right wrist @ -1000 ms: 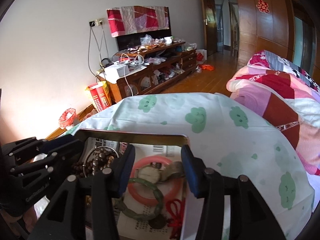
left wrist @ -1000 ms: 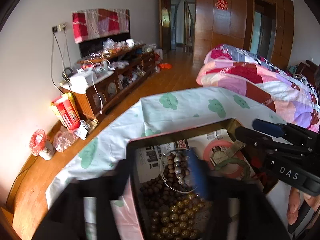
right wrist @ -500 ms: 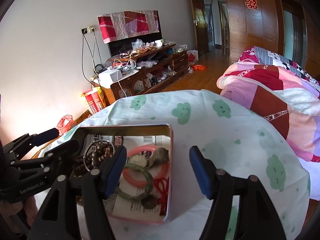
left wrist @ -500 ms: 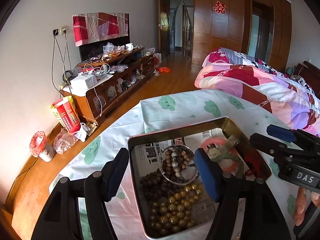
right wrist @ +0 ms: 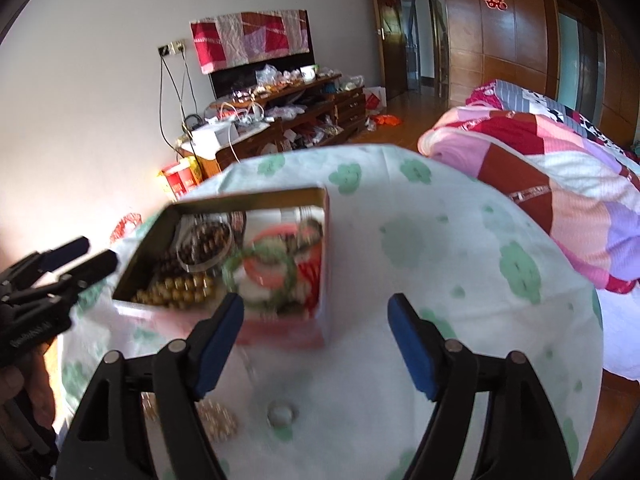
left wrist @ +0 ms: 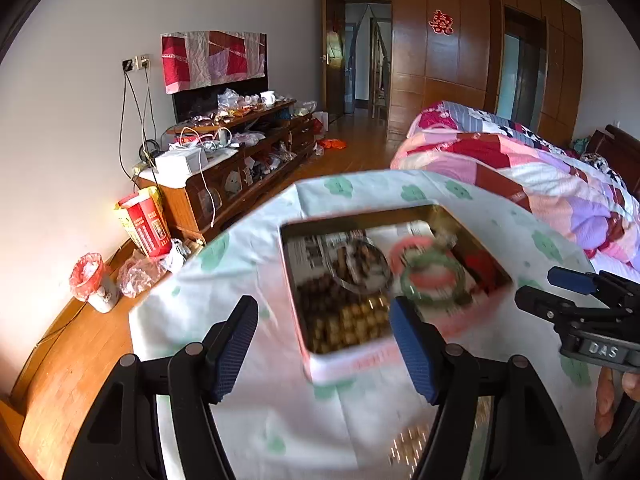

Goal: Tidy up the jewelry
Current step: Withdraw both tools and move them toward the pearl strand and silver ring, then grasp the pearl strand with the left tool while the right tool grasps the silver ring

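An open pink tin box sits on the table with the green-flowered cloth. It holds brown and golden beads, a metal ring, a pink bangle and a green bangle. A gold bead piece and a small ring lie on the cloth in front of the box. My left gripper is open and empty before the box. My right gripper is open and empty, to the box's right.
A bed with a patchwork quilt lies to the right. A cluttered wooden TV cabinet stands along the left wall. Bags and a red carton sit on the wooden floor beside the table's left edge.
Both grippers have pulled back from the box and now hang in front of it, jaws wider open. The loose gold beads and ring on the cloth have come into view.
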